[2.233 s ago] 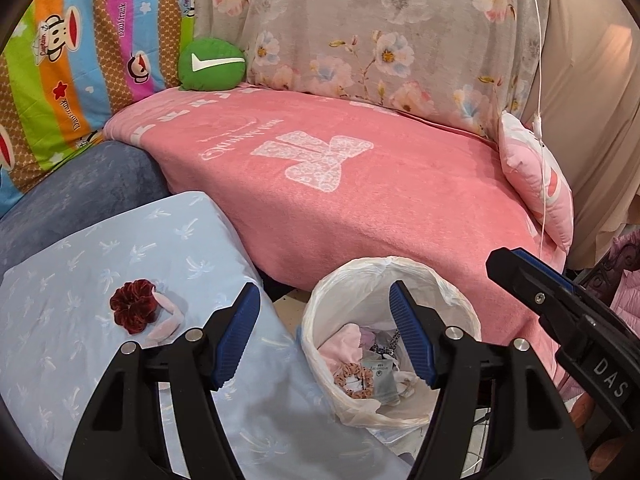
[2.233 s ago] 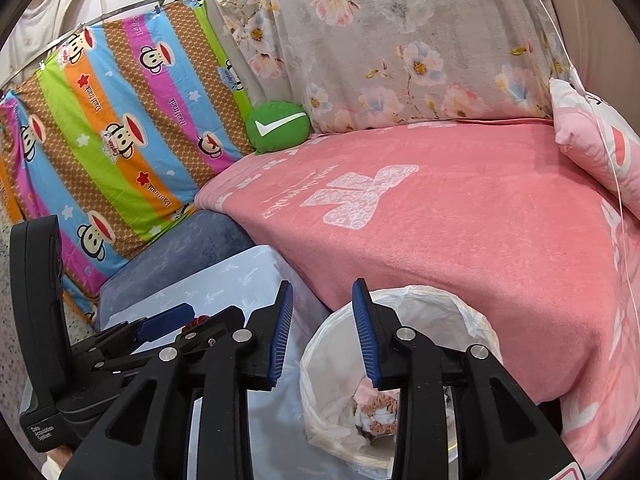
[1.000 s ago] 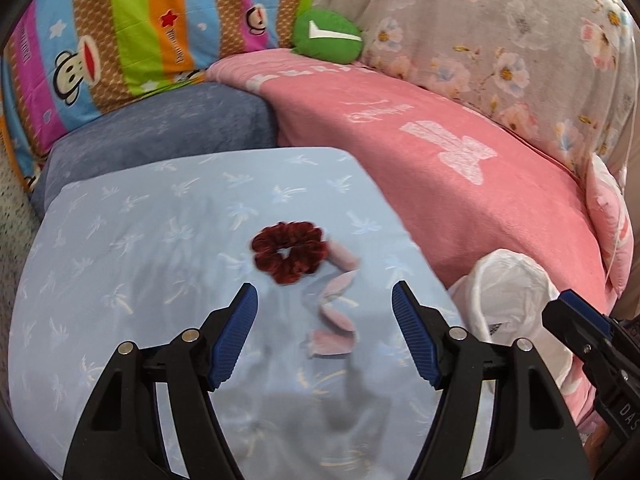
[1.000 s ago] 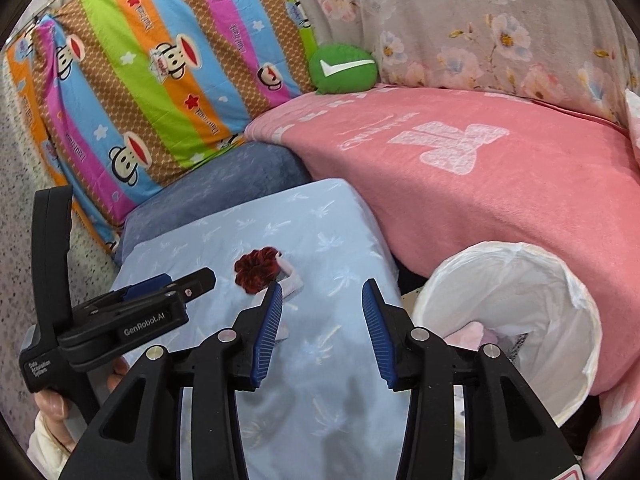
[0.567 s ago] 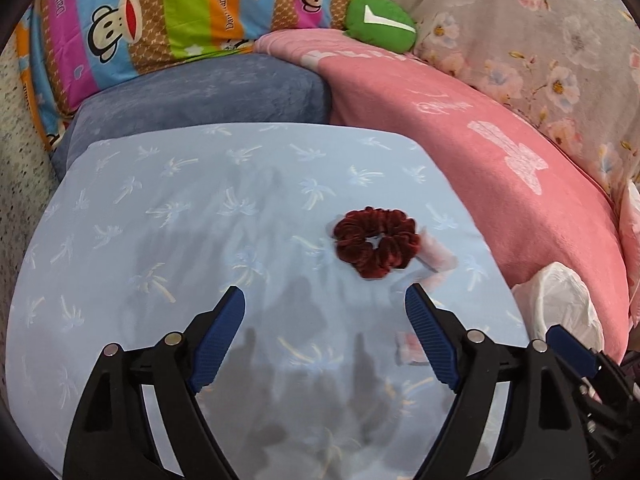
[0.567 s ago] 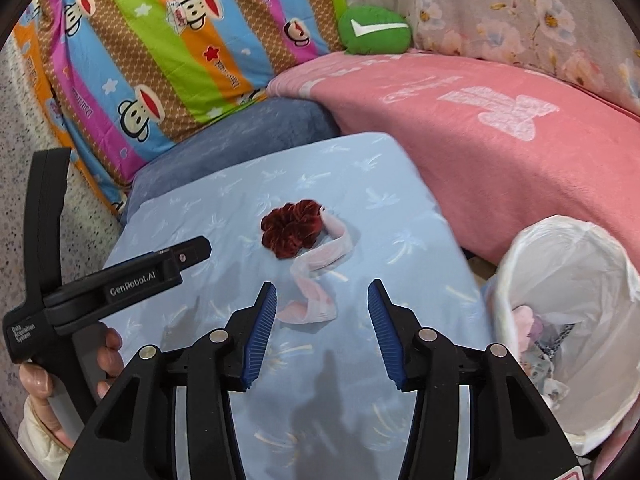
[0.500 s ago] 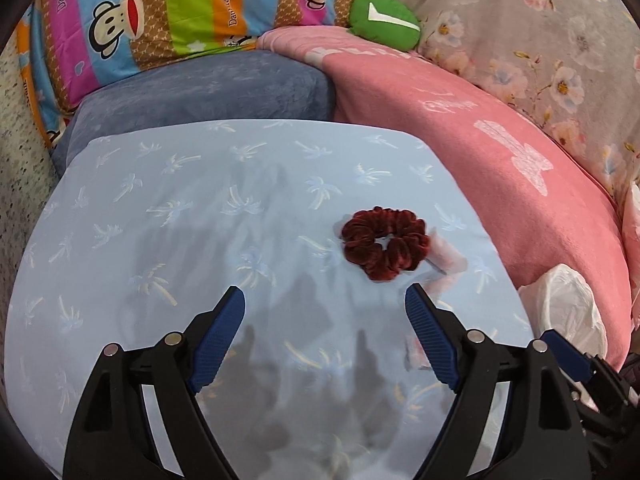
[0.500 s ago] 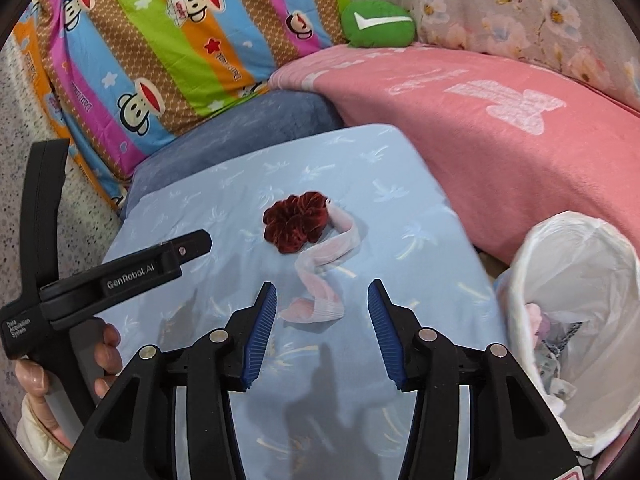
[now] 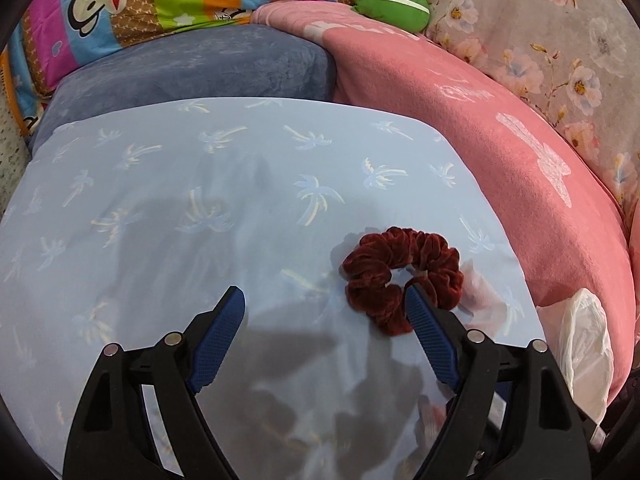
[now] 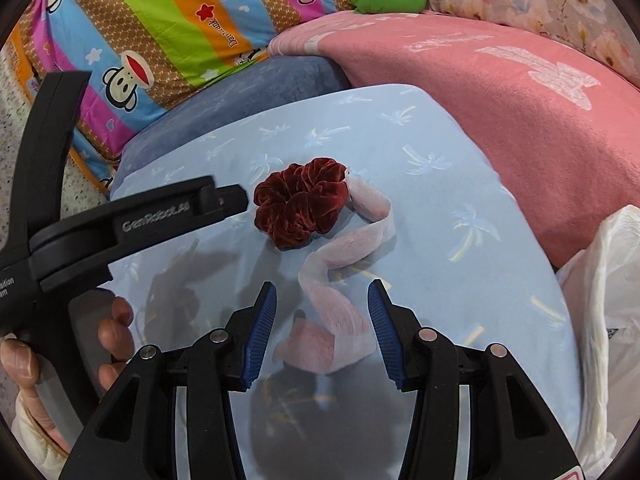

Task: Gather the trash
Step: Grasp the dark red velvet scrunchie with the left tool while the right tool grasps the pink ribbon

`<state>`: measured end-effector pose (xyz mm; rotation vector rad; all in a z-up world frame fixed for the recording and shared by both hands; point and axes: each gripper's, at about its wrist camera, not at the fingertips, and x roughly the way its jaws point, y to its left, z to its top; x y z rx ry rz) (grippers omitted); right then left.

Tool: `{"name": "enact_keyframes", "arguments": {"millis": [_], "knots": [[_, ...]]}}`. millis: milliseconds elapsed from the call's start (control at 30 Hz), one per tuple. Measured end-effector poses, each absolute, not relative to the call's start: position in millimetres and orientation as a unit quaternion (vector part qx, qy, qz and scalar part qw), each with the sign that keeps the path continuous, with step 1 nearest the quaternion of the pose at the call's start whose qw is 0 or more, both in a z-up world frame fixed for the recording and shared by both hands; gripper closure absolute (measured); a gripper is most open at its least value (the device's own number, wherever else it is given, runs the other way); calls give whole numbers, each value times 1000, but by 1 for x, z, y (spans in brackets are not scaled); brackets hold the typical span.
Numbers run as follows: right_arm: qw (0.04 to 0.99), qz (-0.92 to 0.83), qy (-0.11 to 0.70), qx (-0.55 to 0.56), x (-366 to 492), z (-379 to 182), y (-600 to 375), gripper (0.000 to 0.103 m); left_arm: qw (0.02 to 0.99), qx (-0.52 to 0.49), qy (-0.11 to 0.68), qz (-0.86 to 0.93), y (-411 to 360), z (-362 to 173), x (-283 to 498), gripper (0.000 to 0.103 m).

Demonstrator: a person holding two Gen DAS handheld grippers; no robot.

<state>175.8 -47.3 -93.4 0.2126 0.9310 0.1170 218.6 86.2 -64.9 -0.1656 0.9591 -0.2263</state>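
Jaws wide on both grippers; right gripper (image 10: 322,320) straddles pink strip (image 10: 344,256).

I see a pale blue palm-print cushion (image 9: 240,200) filling the middle, a grey-blue cushion (image 9: 192,68) above it, a pink blanket (image 9: 500,152) at right, and monkey-striped fabric (image 10: 160,20) upper left.

One scrunchie (image 10: 303,203), dark red. One pink band (image 10: 344,276), twisted strip. One white bag (image 10: 608,320). Two tools: left tool (image 9: 325,312), right tool (image 10: 322,308), each with two blue-padded fingers (image 10: 260,332). One light blue cushion (image 9: 180,208). One grey-blue cushion (image 9: 192,68). One green pillow (image 9: 390,0). One pink blanket (image 9: 500,160).
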Motion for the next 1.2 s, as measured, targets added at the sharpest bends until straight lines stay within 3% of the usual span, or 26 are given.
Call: {"name": "enact_keyframes", "arguments": {"millis": [133,300,400,467,567,1200], "knots": [[883,56,451,114,184,-101,-51,58,874,-80,465,-116,78,-73,231,25],[878,57,459,123,192,-111,-54,78,871,-74,470,-120,72,-84,237,40],[878,54,458,125,191,-112,-56,86,873,-68,465,-129,70,-83,236,59],[877,54,459,129,192,-114,-58,90,870,-70,468,-138,68,-83,236,78],[877,54,459,132,188,-114,-62,92,872,-65,465,-141,64,-78,233,86],[920,39,363,140,124,-16,-104,93,902,-48,401,-155,46,0,185,88]]}}
